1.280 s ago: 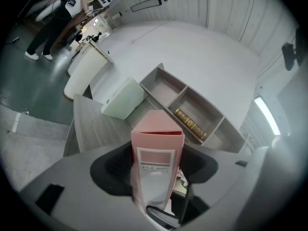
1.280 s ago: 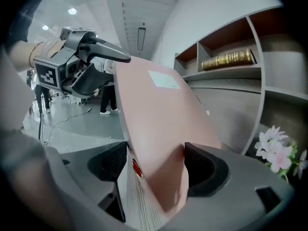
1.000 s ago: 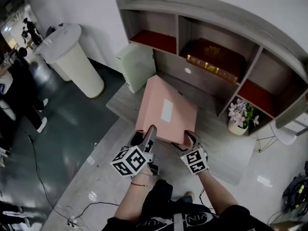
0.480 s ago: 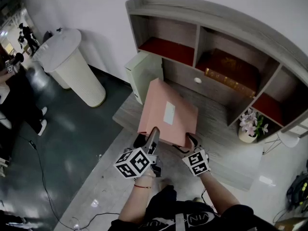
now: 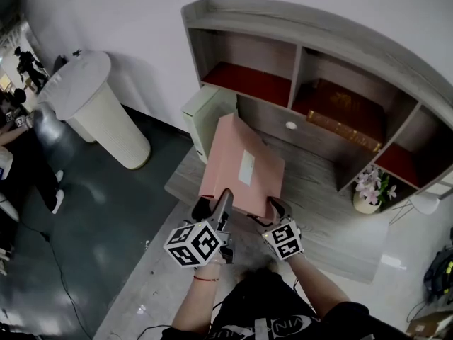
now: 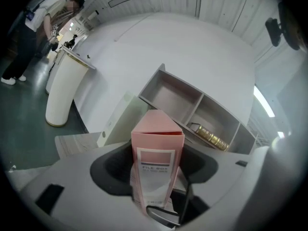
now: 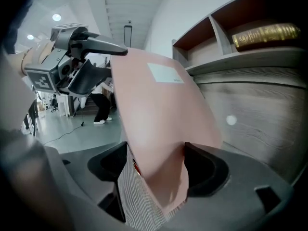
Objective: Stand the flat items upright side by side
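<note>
While both pairs of jaws stand wide and press on the same thing, the left gripper (image 6: 154,174) clamps the labelled spine end of the pink file box (image 5: 244,172) and the right gripper (image 7: 156,172) clamps its near right corner. Count: two grippers, two file boxes, one shelf unit (image 5: 283,18), one book, one flower pot. Pink box hangs tilted over the grey table (image 5: 333,222) in front of the shelf unit, far edge near the pale green file box (image 5: 209,115), which stands upright at the unit's left end. Middle compartment: dark gold-edged book (image 5: 347,112), lying flat. Lower right compartment: flower pot (image 5: 365,192). Pink box is flat, with a white label on the broad face and "FILE BOX" on the spine.
</note>
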A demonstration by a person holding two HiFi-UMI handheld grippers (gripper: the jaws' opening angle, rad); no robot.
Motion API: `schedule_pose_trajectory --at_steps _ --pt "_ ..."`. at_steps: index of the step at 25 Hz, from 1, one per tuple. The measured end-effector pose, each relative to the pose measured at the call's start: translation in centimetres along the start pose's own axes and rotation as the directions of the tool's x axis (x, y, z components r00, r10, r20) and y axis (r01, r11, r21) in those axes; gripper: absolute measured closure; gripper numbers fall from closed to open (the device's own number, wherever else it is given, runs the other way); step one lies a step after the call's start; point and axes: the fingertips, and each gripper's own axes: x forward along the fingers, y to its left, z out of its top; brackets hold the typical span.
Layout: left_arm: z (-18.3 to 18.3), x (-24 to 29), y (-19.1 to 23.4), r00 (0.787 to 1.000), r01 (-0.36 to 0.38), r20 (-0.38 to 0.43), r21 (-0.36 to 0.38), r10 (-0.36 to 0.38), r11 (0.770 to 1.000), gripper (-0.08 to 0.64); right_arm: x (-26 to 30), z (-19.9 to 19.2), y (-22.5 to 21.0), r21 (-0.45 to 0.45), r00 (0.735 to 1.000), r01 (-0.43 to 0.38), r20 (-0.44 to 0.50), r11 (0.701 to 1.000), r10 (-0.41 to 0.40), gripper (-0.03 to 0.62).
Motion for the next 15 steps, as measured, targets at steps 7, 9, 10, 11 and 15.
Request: schedule_pose_trajectory --at_steps 7,9,10,11,15 --pt "2.3 2.6 2.3 1.0 -0.015 -0.015 0.013 0.015 1.0 0.284 3.9 1.6 -0.7 0.022 0.999 -0.022 0.029 1.0 0.021 0.212" --pt "3.1 3.6 3.1 1.0 -0.022 -0.02 0.023 0.022 0.999 0.282 5.4 2.2 -0.9 0.025 0.999 -0.032 0.038 0.999 0.031 0.213" --pt "3.4 4.1 3.4 0.999 -0.023 -0.024 0.033 0.024 0.999 0.284 6.0 2.4 -1.0 0.033 0.999 -0.036 0.038 0.999 0.034 0.213" --pt "3.7 4.6 3.6 0.999 -0.022 -0.028 0.047 0.023 0.999 0.282 6.7 2.6 -1.2 0.044 0.999 -0.037 0.036 0.998 0.036 0.213" --pt "4.9 7.0 3.9 0.999 -0.002 -0.049 0.117 0.007 0.993 0.282 9.0 3.3 -1.9 0.094 0.999 -0.036 0.044 0.995 0.032 0.217"
